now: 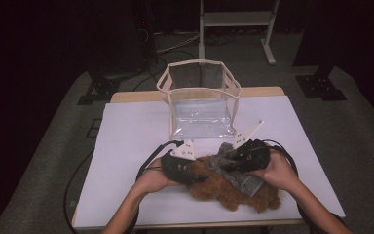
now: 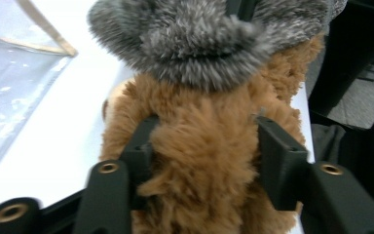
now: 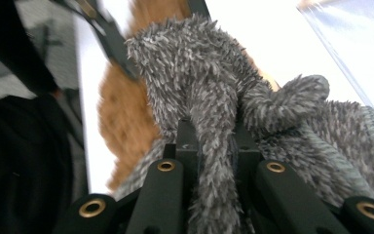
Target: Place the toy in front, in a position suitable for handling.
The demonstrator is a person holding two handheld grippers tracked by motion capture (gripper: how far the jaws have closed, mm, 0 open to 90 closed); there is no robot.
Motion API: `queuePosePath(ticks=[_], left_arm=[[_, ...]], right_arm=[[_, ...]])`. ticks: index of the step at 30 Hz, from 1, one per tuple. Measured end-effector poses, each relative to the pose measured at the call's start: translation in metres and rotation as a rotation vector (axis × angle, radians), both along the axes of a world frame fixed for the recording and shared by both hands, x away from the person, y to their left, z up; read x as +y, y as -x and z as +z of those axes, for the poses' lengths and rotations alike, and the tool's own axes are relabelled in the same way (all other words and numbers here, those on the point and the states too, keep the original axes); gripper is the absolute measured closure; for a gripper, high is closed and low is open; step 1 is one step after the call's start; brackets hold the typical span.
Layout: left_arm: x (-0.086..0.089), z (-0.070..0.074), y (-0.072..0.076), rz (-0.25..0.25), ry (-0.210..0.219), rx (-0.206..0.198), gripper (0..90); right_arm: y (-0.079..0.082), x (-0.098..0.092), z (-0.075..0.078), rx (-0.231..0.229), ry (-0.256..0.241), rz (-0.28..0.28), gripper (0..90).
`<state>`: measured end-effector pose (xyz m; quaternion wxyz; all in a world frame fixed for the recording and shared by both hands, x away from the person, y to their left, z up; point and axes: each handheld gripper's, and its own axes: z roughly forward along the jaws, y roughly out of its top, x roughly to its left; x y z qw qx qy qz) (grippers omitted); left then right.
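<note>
A brown plush toy lies on the white table cover near the front edge, with a grey fuzzy garment draped over it. My left gripper is shut on the brown plush, its jaws pressed into the fur on both sides. My right gripper is shut on a fold of the grey garment, pinched tight between its jaws. In the left gripper view the grey garment lies across the far end of the plush.
A clear plastic bag with a beige rim stands open behind the toy at mid-table. The white cover spreads to both sides. Cables trail from both grippers. A metal stand is on the floor beyond the table.
</note>
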<state>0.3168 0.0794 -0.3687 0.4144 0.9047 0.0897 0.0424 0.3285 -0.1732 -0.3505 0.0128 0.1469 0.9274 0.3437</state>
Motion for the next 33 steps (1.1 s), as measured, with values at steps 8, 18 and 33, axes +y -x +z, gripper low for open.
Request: queuePosePath(ticks=[8, 18, 33], left_arm=[[0.010, -0.006, -0.001, 0.015, -0.003, 0.031, 44.8], [0.003, -0.011, -0.002, -0.013, -0.003, 0.046, 48.7], [-0.003, -0.011, -0.002, -0.020, 0.002, 0.043, 49.0]], right_arm=[[-0.005, -0.015, -0.002, 0.046, -0.058, -0.019, 78.5], [-0.008, 0.020, 0.014, 0.024, -0.095, 0.060, 78.2], [-0.001, -0.012, 0.014, 0.009, -0.061, 0.013, 77.9]])
